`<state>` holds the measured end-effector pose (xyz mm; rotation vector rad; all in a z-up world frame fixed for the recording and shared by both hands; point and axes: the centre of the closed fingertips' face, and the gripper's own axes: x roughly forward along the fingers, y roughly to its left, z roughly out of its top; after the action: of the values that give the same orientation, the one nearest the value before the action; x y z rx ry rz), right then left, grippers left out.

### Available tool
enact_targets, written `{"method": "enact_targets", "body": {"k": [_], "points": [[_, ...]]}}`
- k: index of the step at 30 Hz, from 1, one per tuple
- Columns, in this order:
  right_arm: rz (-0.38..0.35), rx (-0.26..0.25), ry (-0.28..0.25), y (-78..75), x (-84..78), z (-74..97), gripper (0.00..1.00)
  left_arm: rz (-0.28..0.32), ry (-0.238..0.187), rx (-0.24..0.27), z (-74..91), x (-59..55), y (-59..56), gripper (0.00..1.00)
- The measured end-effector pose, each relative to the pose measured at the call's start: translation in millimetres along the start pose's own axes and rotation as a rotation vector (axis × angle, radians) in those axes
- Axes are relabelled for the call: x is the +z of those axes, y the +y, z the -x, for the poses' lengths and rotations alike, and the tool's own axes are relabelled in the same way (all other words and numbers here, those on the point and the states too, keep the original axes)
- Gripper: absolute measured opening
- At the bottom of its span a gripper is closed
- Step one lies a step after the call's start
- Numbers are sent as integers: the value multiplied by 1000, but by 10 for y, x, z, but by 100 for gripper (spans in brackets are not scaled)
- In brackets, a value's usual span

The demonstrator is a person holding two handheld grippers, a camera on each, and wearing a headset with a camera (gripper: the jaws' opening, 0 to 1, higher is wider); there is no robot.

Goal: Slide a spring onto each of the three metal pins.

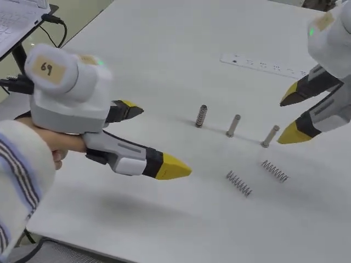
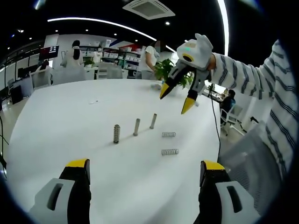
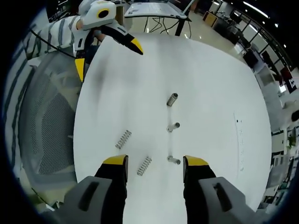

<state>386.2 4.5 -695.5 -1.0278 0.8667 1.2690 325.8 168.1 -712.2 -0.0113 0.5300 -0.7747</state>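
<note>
On the white table (image 1: 164, 49) a row was formed by three upright metal pins. The sleeved pin (image 1: 201, 115), at the left of the row in the head view, was already wrapped by a spring along its shaft. The middle pin (image 1: 233, 125) and the end pin (image 1: 270, 136) were left bare. Two springs were found lying flat on the person's side of the row. The first loose spring (image 1: 239, 183) lay in front of the middle pin and the second loose spring (image 1: 274, 171) in front of the end pin, each apart from the other and from the pins.

The left gripper (image 1: 160, 139) was held by a hand (image 1: 55, 147) at the left of the head view, raised over the table and well apart from the pins. Its jaws were spread wide and nothing was gripped between them. The right gripper (image 1: 285, 120) was held at the right, its jaws likewise parted and empty. Its lower yellow tip was seen just beside the end pin in the head view, though contact could not be told. In the left gripper view its tips were seen raised above the row. In the right gripper view the end pin was framed between its jaws.

A power strip (image 1: 263, 64) was laid flat beyond the pins, and a laptop (image 1: 16, 19) was seen at the upper left.
</note>
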Motion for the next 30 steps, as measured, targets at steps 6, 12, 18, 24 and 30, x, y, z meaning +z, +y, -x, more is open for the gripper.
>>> {"method": "enact_targets", "body": {"k": [6, 12, 18, 24, 30], "points": [[-62, -28, -53, 16, -79, 81, 49, -17, 46, 6, 35, -95, 7, 96], [-115, -32, -96, 125, -136, 134, 50, -5, 47, 9, 51, -118, 17, 96], [-225, -54, -196, 186, -139, 142, 56, 0, 46, 0, 49, -128, -9, 96], [-275, -77, -231, 219, -248, 65, 65, 0, 60, -11, 34, -164, -8, 97], [-355, -102, -271, 248, -334, 11, 72, -3, 80, -14, 33, -222, 19, 97]]}}
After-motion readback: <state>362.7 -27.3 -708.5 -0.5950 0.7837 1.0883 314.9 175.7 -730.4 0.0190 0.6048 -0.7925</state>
